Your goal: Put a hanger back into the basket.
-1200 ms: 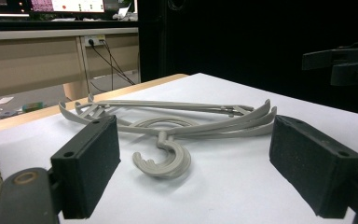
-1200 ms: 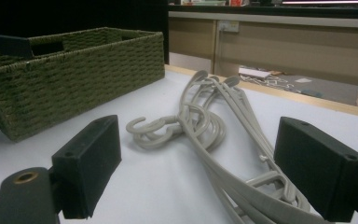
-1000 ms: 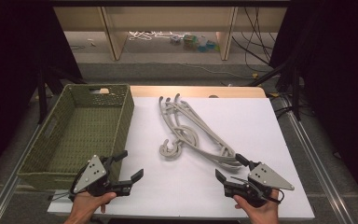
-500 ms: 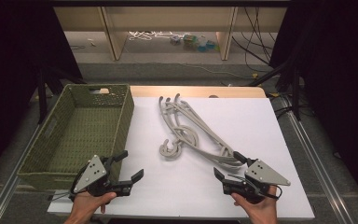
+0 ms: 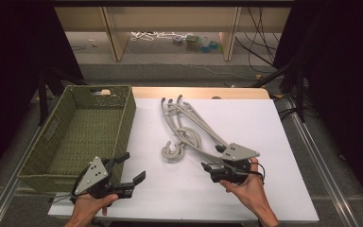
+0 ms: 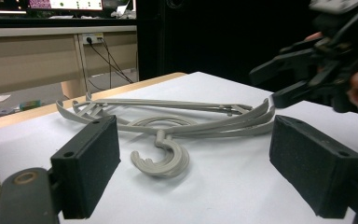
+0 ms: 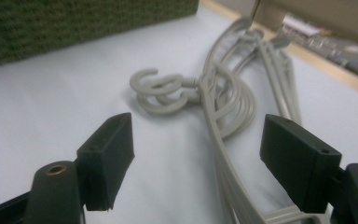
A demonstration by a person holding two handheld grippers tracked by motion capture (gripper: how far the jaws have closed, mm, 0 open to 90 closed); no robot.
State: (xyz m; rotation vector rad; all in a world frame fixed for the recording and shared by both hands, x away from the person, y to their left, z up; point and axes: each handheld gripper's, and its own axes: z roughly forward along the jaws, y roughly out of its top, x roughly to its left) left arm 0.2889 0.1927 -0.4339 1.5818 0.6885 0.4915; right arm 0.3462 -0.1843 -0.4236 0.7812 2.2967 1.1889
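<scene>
High view: white table, green basket at 9 o'clock, grey hangers centre — right gripper at their 5 o'clock end, left gripper at 7 o'clock. Gripper views — both jaws spread, empty.

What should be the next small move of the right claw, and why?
Probably ease the right claw a little further onto the near end of the grey hangers and close. Its jaws stand open on either side of the hanger arms in the right gripper view, gripping nothing. The left claw waits open beside the green basket, apart from the pile.
</scene>
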